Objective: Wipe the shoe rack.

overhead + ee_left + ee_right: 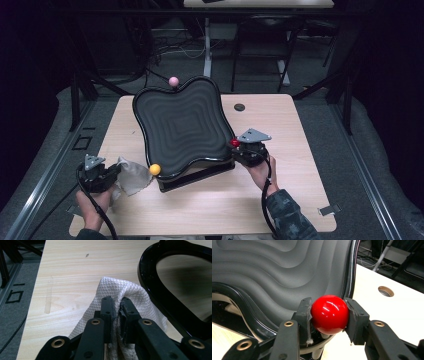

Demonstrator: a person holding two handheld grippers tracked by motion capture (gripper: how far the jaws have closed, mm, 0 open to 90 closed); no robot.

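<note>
At the left edge of the table, a white cloth is pinched tight between the jaws of the left gripper, bunched up and draped over the wood just beside the glossy black rim of the tray. No wiping has been started yet, it would seem; the cloth is held clear of the tray.

Moving across, the ridged tray is seen tilted on its base, with a yellow ball at its near left corner and a pink ball at the far corner. At the right corner, a red ball is clamped squarely between the jaws of the right gripper, the pads pressed on its two sides.

The step in hand is judged to be steadying the tray by that red knob so the cloth can be brought in. The knob grip should be kept firm and level, so the tray is not rocked. The cloth should be lifted over the raised rim rather than dragged against it, and the yellow ball should be skirted.

Open tabletop is left in front of the tray and out to the right, where a round cable hole is set in the wood; on the left, little room is left before the table edge.
</note>
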